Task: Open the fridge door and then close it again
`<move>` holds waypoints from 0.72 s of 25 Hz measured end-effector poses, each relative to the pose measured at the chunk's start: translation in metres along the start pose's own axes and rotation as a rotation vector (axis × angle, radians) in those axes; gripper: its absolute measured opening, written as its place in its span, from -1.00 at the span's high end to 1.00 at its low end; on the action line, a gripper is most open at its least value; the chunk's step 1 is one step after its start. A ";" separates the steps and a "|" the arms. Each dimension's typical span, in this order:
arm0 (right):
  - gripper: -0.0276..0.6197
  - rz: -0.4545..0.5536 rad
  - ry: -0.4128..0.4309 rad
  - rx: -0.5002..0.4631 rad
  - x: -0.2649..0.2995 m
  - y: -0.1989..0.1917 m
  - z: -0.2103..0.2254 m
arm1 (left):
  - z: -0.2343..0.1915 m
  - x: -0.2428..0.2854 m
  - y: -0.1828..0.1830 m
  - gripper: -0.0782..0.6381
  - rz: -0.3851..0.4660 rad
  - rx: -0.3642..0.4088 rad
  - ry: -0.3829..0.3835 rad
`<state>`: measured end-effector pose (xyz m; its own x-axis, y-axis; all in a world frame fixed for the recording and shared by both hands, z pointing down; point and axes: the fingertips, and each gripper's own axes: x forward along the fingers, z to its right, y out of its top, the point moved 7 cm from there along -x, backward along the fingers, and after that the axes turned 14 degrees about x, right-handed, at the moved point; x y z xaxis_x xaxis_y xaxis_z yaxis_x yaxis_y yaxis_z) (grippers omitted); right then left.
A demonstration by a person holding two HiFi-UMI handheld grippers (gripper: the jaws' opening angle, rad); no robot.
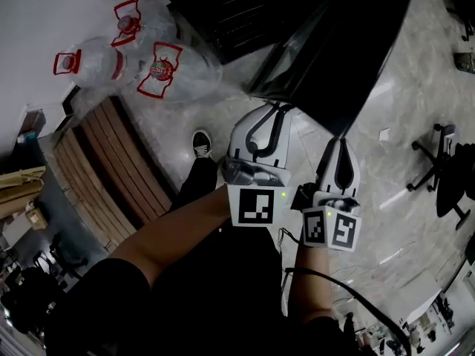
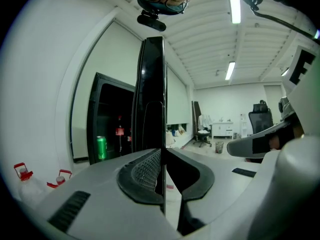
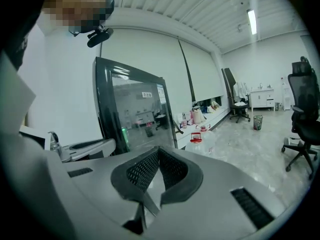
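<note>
The fridge door [image 1: 334,43] is a black glass panel that stands swung open from the dark fridge cabinet [image 1: 223,13]. My left gripper [image 1: 276,108] is at the door's free edge. In the left gripper view the thin door edge [image 2: 152,84] runs down between the two pads, and my left gripper [image 2: 162,154] is shut on it. A green can [image 2: 101,147] stands inside the fridge. My right gripper [image 1: 339,141] hangs just right of the left one, below the door's corner. My right gripper [image 3: 158,150] is shut with nothing in it, facing the glass door [image 3: 135,109].
Large water bottles [image 1: 159,69] with red caps lie on the floor by the fridge, next to a slatted wooden bench [image 1: 111,162]. An office chair [image 1: 445,169] stands at the right on the marble floor. The person's shoe [image 1: 202,143] is below the left gripper.
</note>
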<state>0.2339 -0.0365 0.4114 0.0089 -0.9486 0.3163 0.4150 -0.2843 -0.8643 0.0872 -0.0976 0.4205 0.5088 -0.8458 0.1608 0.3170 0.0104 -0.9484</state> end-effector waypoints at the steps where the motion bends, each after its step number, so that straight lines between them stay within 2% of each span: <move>1: 0.87 0.001 -0.003 0.003 0.000 0.001 0.004 | 0.002 0.001 0.000 0.67 -0.001 0.004 0.002; 18: 0.87 -0.021 0.002 0.004 0.011 -0.007 0.008 | 0.000 0.001 -0.003 0.67 0.002 0.002 0.001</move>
<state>0.2384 -0.0436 0.4239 -0.0019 -0.9427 0.3336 0.4183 -0.3037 -0.8560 0.0868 -0.0982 0.4240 0.5089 -0.8461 0.1585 0.3173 0.0131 -0.9482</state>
